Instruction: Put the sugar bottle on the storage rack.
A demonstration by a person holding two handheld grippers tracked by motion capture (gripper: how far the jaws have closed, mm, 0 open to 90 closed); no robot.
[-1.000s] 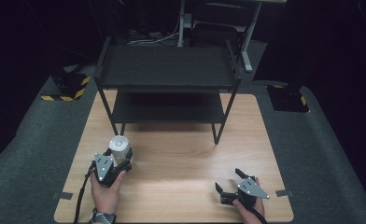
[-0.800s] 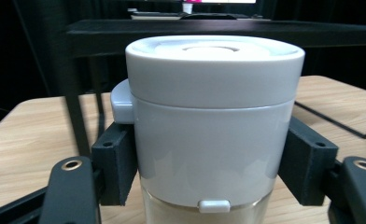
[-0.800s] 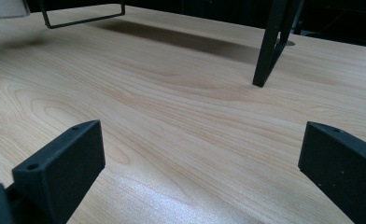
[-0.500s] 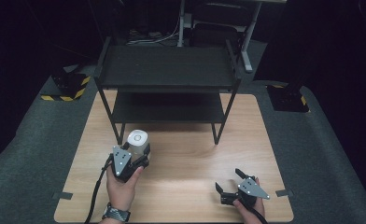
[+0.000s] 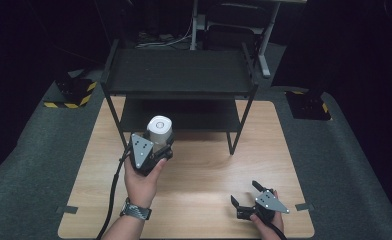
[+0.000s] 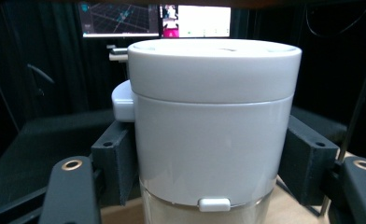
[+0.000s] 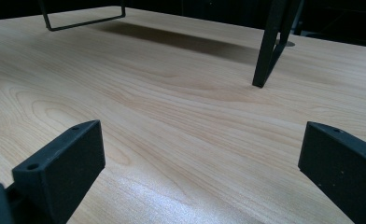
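Note:
A white lidded jar [image 5: 159, 129] with a clear lower part is held upright in my left gripper [image 5: 154, 145], in front of the left side of the black two-level shelf rack [image 5: 179, 75]. In the left gripper view the jar [image 6: 211, 126] stands between both jaws, which press its sides. My right gripper [image 5: 247, 194] rests low near the table's front right, open, with bare wood between its jaws [image 7: 200, 168].
The wooden table [image 5: 204, 165] carries the rack at its back half; a rack leg [image 7: 270, 42] stands ahead of the right gripper. Black-and-yellow floor blocks [image 5: 71, 92] lie left and right of the table. Monitors [image 6: 155, 18] glow behind the jar.
My left gripper has carried the white jar forward and rightward, from the table's left front up toward the rack's lower shelf. The right gripper has stayed put.

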